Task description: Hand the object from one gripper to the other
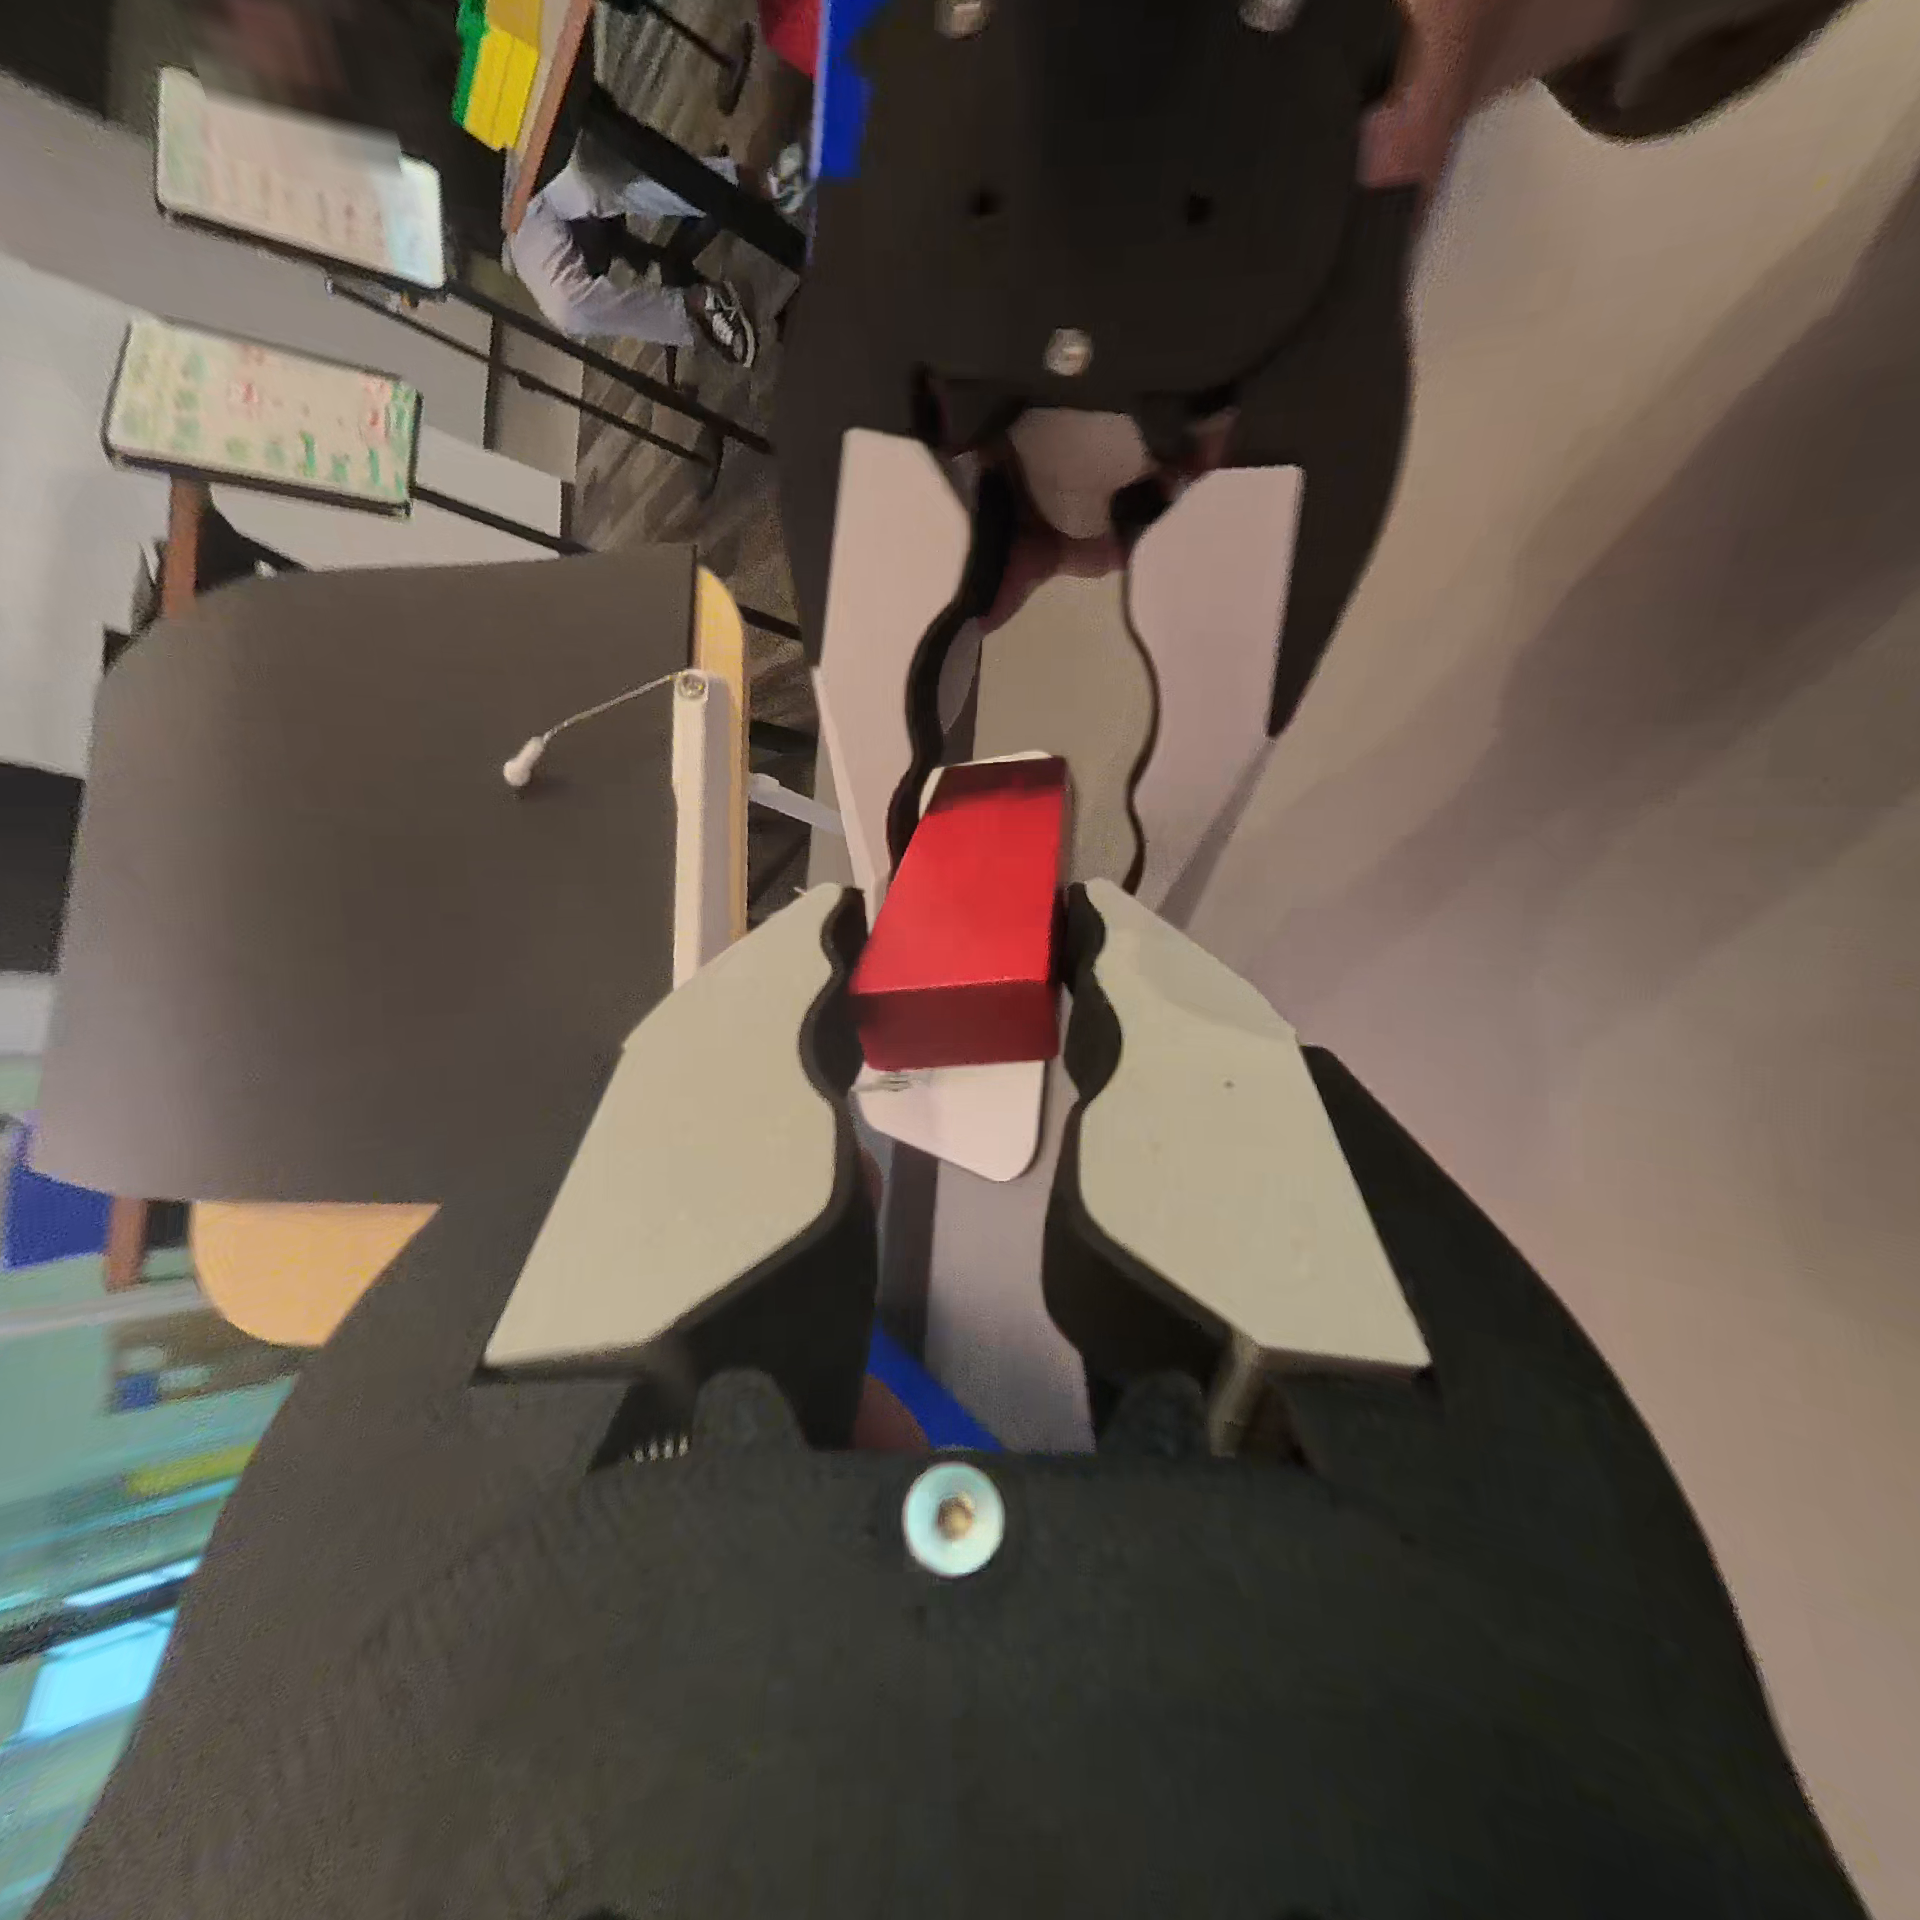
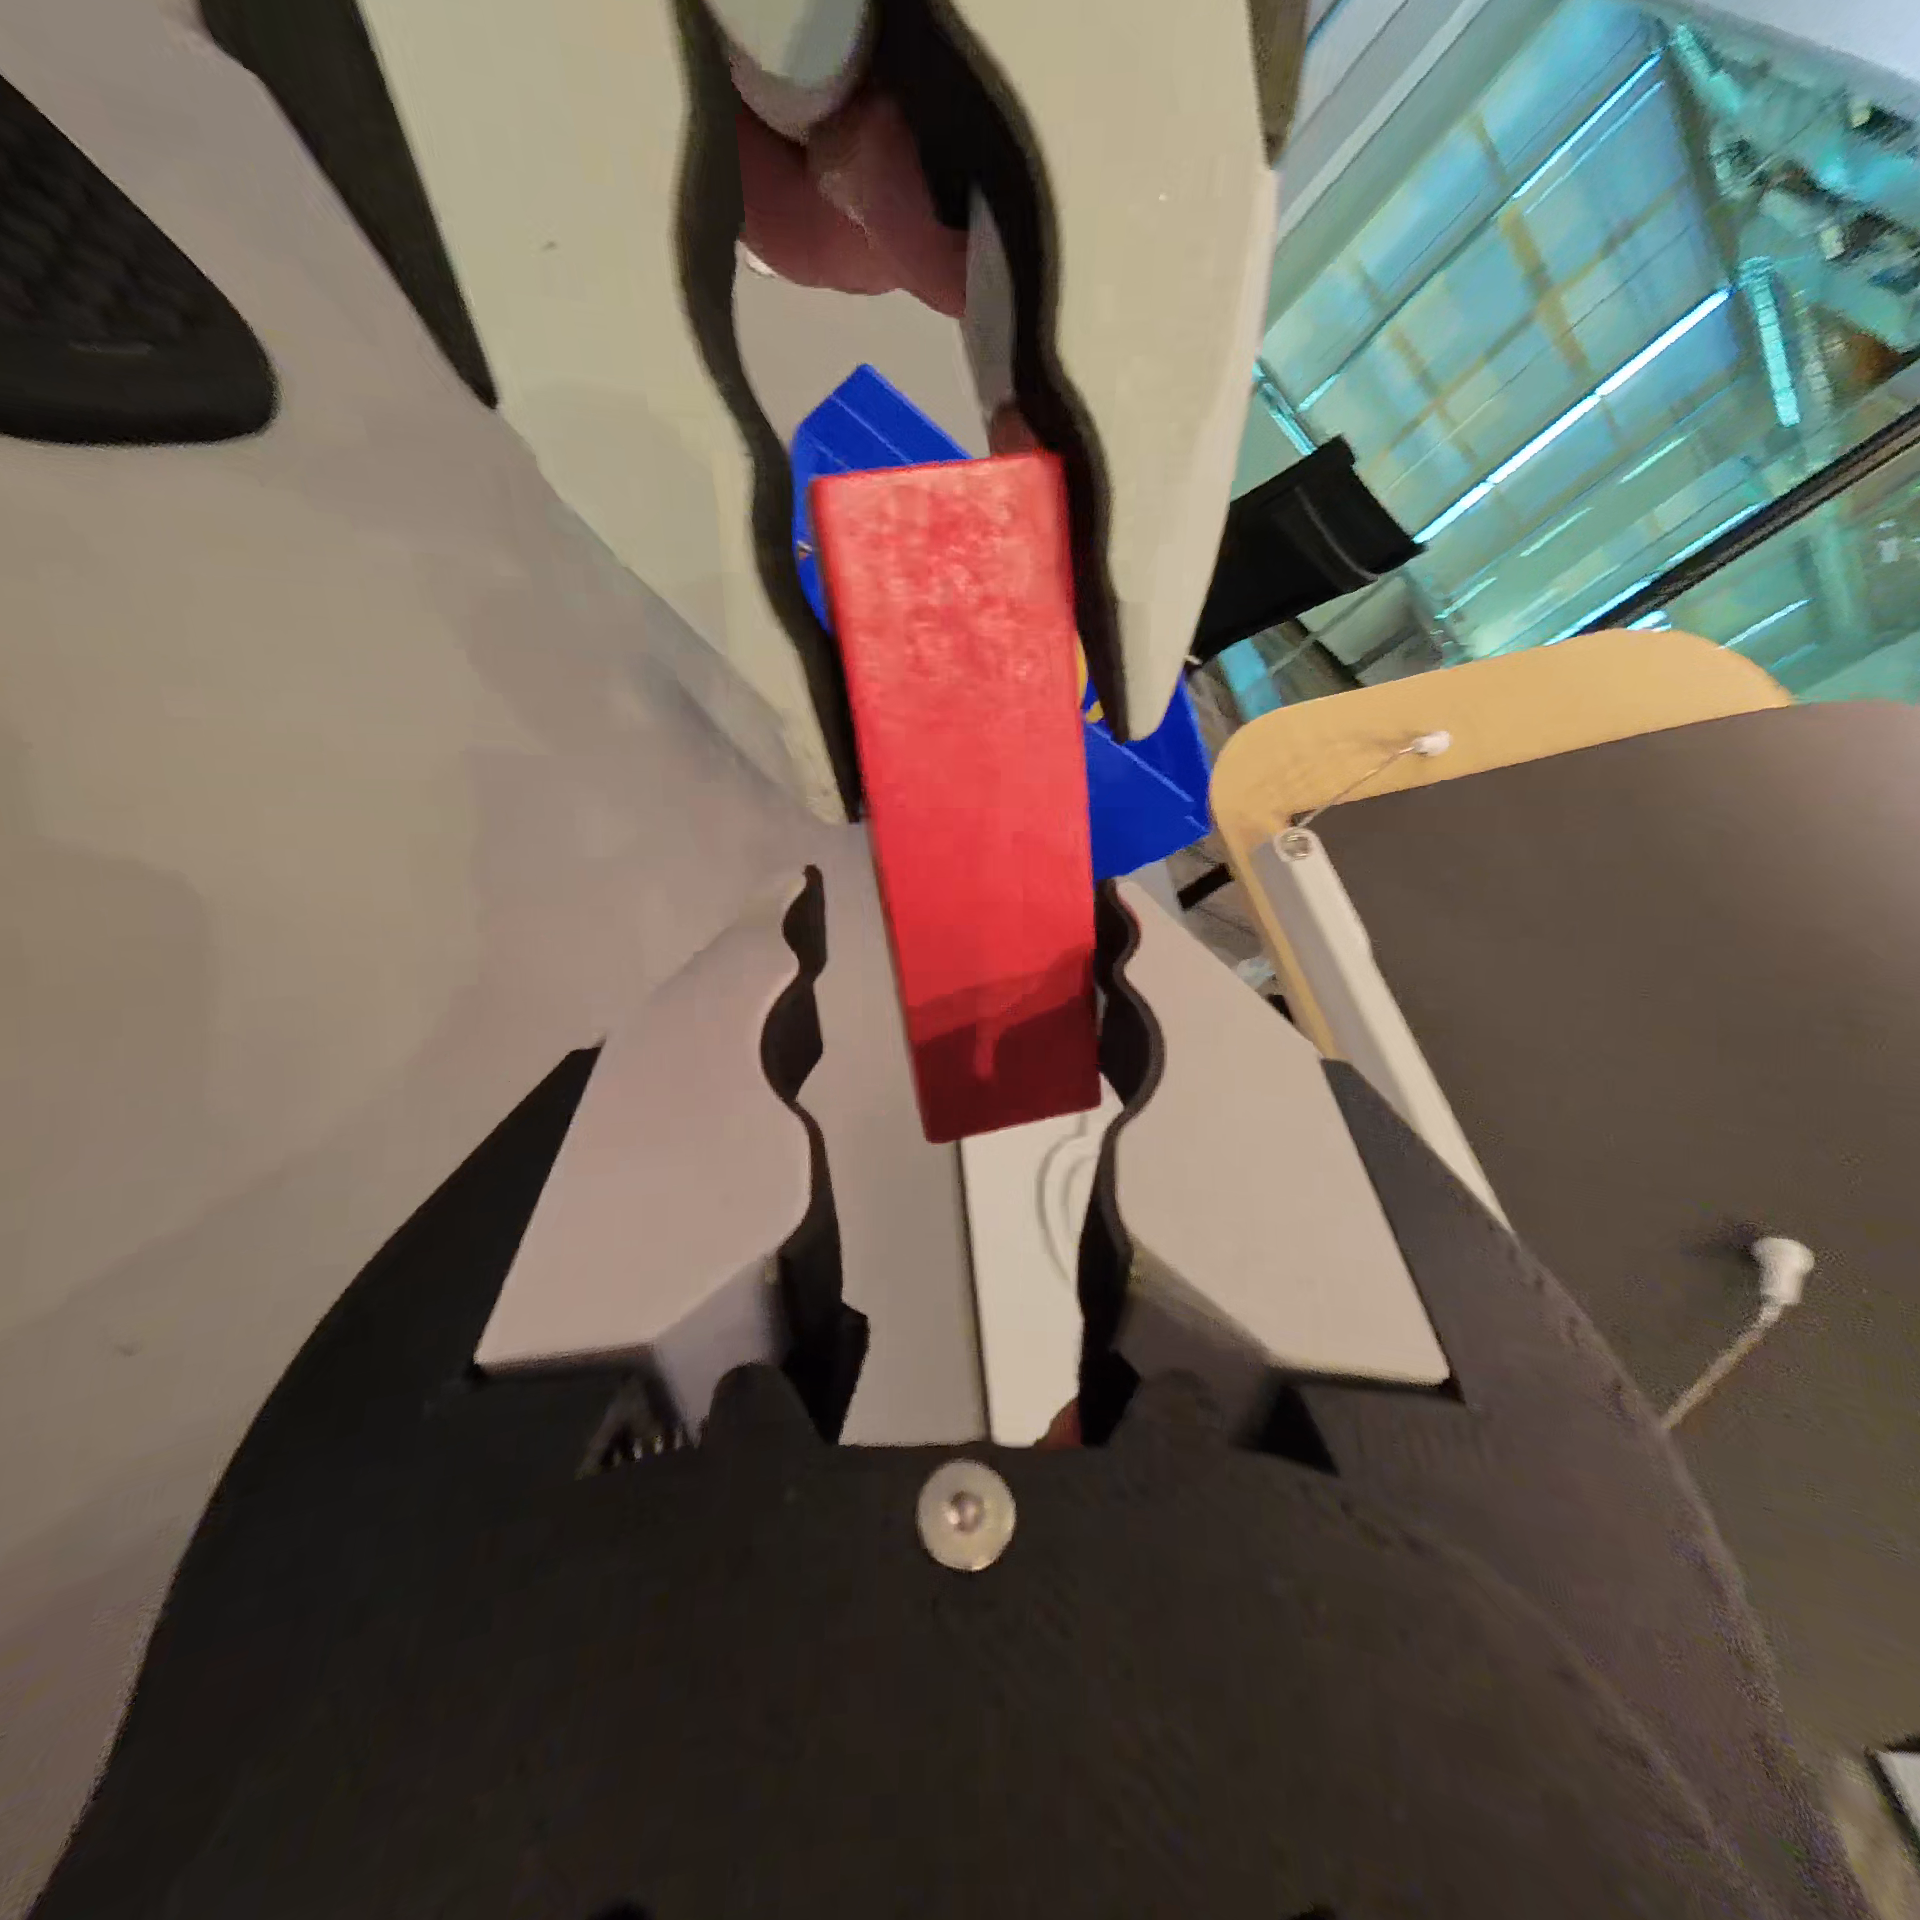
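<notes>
The red block [image 1: 961, 925] looked like a painted wooden bar: stiff, light, flat-sided and a little slick, so in my judgement it was best taken across its two long flat faces near an end, leaving the other end free for the second taker. It hung in the air, well off the dark counter [image 1: 364, 883], bridging the two tools nose to nose. The left tongs [image 1: 961, 935] were narrowed onto the block's near end, both toothed inner edges pressed against its sides, holding it. In the right wrist view the right tongs [image 2: 961, 935] straddled the block's other end; the one inner edge touched the block's side while a dark gap showed along the other, so they stood part-way apart and not yet clamped.
</notes>
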Motion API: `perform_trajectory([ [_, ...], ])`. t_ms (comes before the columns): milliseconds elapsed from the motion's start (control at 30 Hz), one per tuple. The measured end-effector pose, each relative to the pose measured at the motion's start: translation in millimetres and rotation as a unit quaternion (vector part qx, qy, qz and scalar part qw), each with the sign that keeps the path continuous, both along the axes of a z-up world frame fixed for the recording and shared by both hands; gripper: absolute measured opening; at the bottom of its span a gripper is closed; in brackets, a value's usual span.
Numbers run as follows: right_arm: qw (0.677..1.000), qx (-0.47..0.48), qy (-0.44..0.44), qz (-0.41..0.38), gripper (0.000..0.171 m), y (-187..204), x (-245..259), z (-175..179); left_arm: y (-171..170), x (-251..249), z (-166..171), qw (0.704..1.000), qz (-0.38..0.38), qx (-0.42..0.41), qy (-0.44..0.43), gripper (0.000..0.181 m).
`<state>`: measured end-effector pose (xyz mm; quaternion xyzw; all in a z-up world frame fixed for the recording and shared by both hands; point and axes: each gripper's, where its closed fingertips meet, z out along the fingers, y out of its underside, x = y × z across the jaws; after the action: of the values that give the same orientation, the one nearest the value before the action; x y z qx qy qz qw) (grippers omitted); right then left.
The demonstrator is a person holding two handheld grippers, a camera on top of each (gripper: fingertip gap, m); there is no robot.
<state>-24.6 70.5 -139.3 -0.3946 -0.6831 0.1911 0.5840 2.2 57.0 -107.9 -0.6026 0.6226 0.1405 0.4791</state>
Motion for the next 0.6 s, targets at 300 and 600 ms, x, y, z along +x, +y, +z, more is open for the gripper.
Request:
perform_trajectory([
  [300, 0.954, 0.263, 0.072, -0.122, 0.050, 27, 8, 31, 11, -8, 23, 0.951, 0.075, -0.160, -0.255, 0.036],
  [600, 0.908, 0.372, 0.129, -0.145, 0.020, 14, 12, 53, 5, -7, 25, 0.861, 0.060, -0.312, -0.397, 0.036],
])
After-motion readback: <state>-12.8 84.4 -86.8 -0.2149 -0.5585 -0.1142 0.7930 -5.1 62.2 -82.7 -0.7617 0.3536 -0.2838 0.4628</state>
